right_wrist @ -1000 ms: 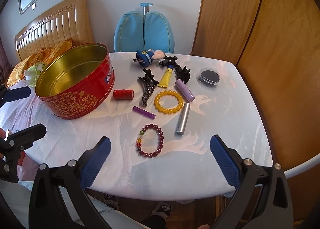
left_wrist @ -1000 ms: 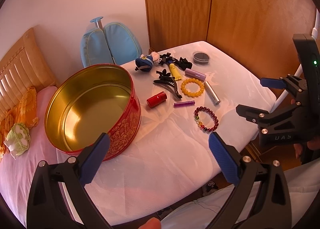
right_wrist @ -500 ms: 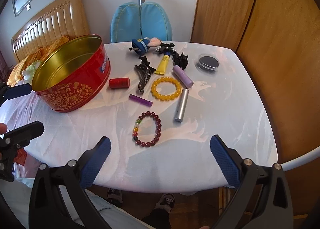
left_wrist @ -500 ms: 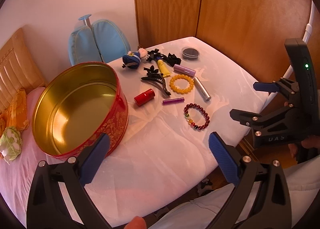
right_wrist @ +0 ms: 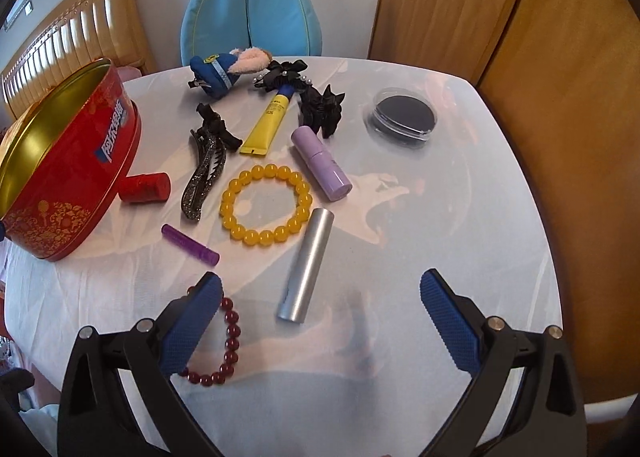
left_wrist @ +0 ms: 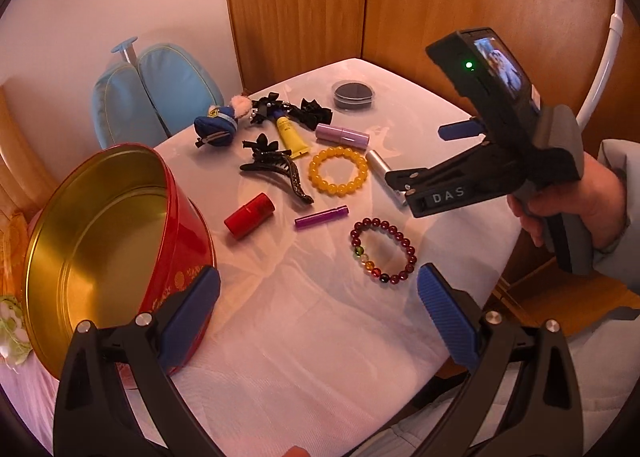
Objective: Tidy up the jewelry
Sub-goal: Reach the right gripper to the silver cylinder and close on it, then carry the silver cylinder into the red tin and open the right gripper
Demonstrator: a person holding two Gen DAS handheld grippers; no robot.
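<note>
An empty red tin with a gold inside (left_wrist: 100, 241) stands at the table's left; it also shows in the right wrist view (right_wrist: 60, 161). A yellow bead bracelet (left_wrist: 338, 171) (right_wrist: 266, 204) and a dark red bead bracelet (left_wrist: 384, 251) (right_wrist: 224, 345) lie on the white cloth. My left gripper (left_wrist: 318, 313) is open and empty, near the front edge between tin and red bracelet. My right gripper (right_wrist: 320, 321) is open and empty, low over the silver tube (right_wrist: 306, 265); its left finger hides part of the red bracelet. It shows in the left wrist view (left_wrist: 424, 153).
Also on the table: a red lipstick (right_wrist: 144, 187), purple stick (right_wrist: 190, 244), lilac tube (right_wrist: 320, 163), yellow tube (right_wrist: 270, 119), black hair claw (right_wrist: 204, 169), black bows (right_wrist: 320, 105), plush doll clip (right_wrist: 224, 67), round black compact (right_wrist: 404, 117). Blue chair (right_wrist: 252, 13) behind; wooden doors right.
My right gripper has moved forward and down over the table, close to the silver tube and red bracelet. My left gripper has come closer to the tin and table.
</note>
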